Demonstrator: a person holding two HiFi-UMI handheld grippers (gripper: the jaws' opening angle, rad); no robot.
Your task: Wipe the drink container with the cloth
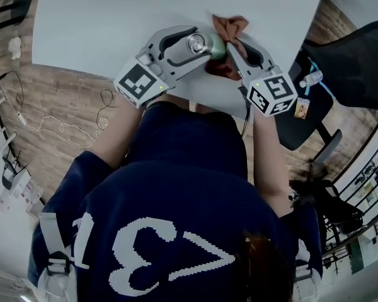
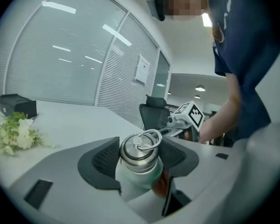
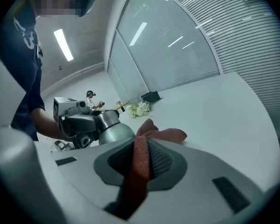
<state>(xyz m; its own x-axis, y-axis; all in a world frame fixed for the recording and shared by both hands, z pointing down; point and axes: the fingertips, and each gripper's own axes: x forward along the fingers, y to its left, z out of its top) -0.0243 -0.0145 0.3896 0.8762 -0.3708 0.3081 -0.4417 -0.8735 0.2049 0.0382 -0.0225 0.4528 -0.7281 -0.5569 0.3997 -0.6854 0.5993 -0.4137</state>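
Both tools are closed on something. The left tool has its jaws clamped on the bottle just under the cap. The right tool pinches a fold of the cloth with its jaws nearly together.

The bottle sits over the near edge of the counter, between the two tools. I cannot tell whether its base rests there. The cloth touches its lower side.

The bottle looks like smooth, rigid steel, so it is probably slick and likely to twist under a rubbing stroke. The grip high at the neck leaves the body free to wipe. The cloth is limp and light and will bunch, so a pinch anywhere will hold it.

With the cap on and its ring standing up, whatever is inside is hidden, so its weight is a guess.
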